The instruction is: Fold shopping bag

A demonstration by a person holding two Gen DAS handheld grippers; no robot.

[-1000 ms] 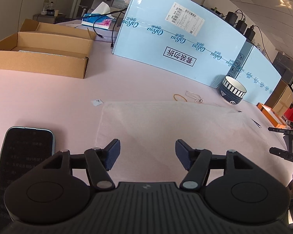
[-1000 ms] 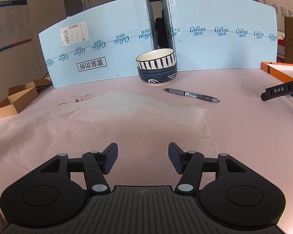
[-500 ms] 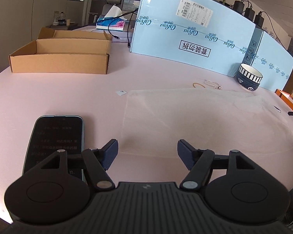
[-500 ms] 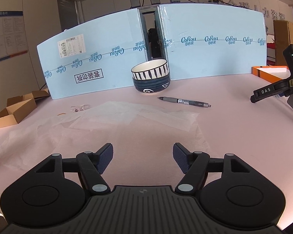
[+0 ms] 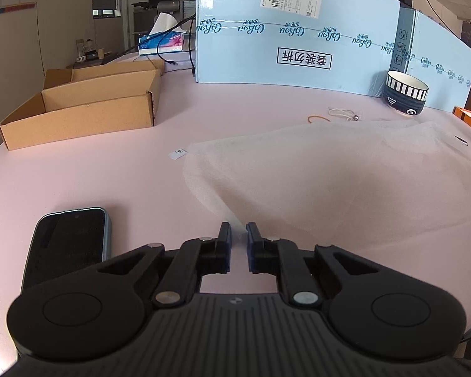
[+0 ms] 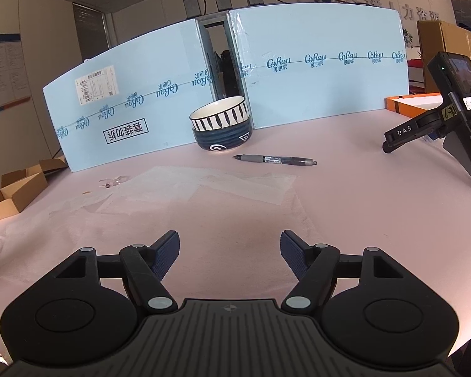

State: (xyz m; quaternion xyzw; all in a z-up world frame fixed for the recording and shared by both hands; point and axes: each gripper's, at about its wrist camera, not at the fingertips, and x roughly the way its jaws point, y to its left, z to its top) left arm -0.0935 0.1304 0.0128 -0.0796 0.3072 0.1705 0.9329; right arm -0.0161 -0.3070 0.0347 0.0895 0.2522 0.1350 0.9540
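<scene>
Left hand-held gripper [image 5: 238, 235] snapped shut, pinching shopping bag [image 5: 329, 176] corner.

Pink desk [image 5: 116, 169] in front of me. Lying on it: thin white shopping bag [image 5: 345, 169] spread out, dark phone [image 5: 69, 242] near left, open cardboard box [image 5: 88, 106] far left, blue panels [image 5: 292, 34] standing at the back, stacked bowls [image 6: 221, 125], pen [image 6: 274, 159], rubber band [image 5: 318, 118], small white tag [image 5: 176, 154] just beside the bag's corner.
</scene>
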